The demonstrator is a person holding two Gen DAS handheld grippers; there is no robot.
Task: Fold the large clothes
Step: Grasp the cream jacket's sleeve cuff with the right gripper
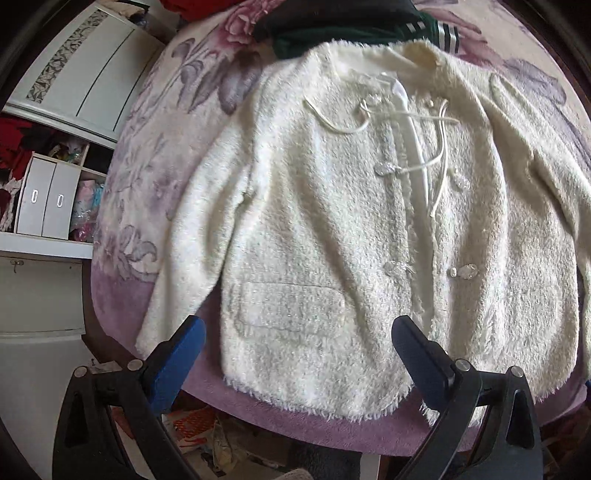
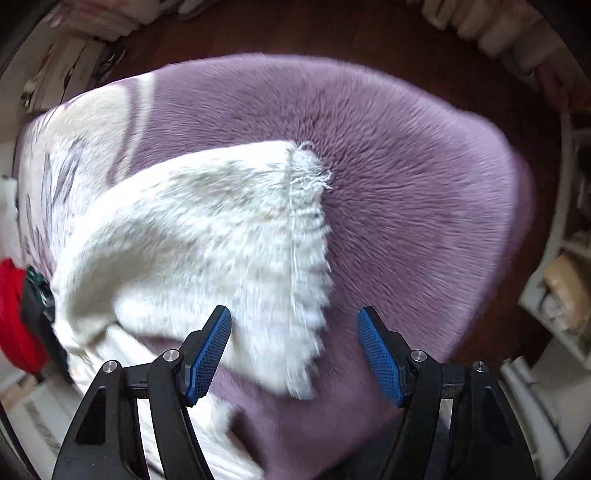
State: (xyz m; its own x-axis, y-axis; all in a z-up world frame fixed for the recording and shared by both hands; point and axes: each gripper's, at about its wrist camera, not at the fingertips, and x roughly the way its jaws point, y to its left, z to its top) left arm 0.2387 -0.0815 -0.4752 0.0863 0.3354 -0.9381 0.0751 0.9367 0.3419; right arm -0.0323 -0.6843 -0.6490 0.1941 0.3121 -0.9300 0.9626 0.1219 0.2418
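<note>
A fluffy white cardigan (image 1: 332, 221) lies flat, front up, on a purple and floral blanket (image 1: 155, 155), with clear clasps, a drawstring and a front pocket. My left gripper (image 1: 297, 332) is open just above its bottom hem, over the pocket. In the right wrist view one white sleeve (image 2: 207, 229) lies across the purple blanket (image 2: 406, 166), its cuff pointing away. My right gripper (image 2: 293, 328) is open and empty, hovering above the sleeve's near edge.
Dark green and black clothes (image 1: 351, 29) lie beyond the cardigan's collar. A white cabinet (image 1: 85, 74) and drawers (image 1: 44, 199) stand at the left. A red garment (image 2: 14, 314) is at the left of the right wrist view. White shelves (image 2: 561, 288) stand at the right.
</note>
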